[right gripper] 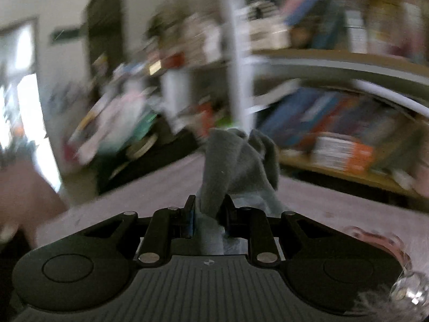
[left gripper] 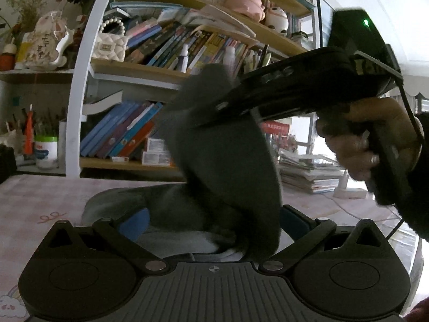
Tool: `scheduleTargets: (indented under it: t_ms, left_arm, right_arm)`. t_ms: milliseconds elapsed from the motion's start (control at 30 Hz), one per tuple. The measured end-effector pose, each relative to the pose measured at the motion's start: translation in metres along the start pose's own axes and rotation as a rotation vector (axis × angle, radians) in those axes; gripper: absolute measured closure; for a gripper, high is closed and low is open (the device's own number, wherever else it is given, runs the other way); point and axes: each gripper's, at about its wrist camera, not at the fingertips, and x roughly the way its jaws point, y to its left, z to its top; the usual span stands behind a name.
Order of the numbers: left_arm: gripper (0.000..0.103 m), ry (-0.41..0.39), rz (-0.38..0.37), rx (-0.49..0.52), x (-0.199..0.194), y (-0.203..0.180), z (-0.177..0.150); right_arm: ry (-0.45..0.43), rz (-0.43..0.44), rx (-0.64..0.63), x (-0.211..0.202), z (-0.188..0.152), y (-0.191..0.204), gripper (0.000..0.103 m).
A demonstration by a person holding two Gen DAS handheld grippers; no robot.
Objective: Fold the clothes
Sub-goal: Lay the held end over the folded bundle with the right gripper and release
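A grey garment [left gripper: 228,174] lies on the pink checked table cover [left gripper: 40,201], and one part of it is lifted in a hanging fold. My left gripper [left gripper: 214,222] sits low over the table, open, its blue pads [left gripper: 134,225] wide apart with the garment lying between them. Above it, a hand [left gripper: 362,145] holds my right gripper [left gripper: 209,112], which has the raised fold in its tips. The right wrist view is motion-blurred, but it shows my right gripper [right gripper: 209,209] shut on the bunched grey cloth [right gripper: 236,161].
A full bookshelf [left gripper: 161,69] stands right behind the table. A stack of papers [left gripper: 308,171] lies at the back right, and a white jar [left gripper: 45,147] and pens are at the back left. A glass object [right gripper: 407,289] sits near the right gripper's body.
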Motion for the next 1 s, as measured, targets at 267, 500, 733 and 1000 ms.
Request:
scheduleTargets:
  t_ms: [267, 500, 733, 1000]
  left_arm:
    - [0.0, 0.016, 0.042, -0.04, 0.002, 0.005, 0.001]
    - [0.0, 0.016, 0.045, -0.067, 0.003, 0.011, 0.001]
    - [0.0, 0.032, 0.085, -0.065, 0.005, 0.011, 0.001]
    - [0.0, -0.009, 0.133, -0.12, -0.003, 0.02, 0.001]
  right_arm:
    - [0.239, 0.185, 0.035, 0.053, -0.015, 0.008, 0.071]
    - [0.122, 0.386, 0.271, 0.019, -0.018, -0.024, 0.054]
    - [-0.039, 0.267, 0.335, -0.035, -0.03, -0.057, 0.045]
    - [0.042, -0.014, 0.491, -0.042, -0.092, -0.096, 0.027]
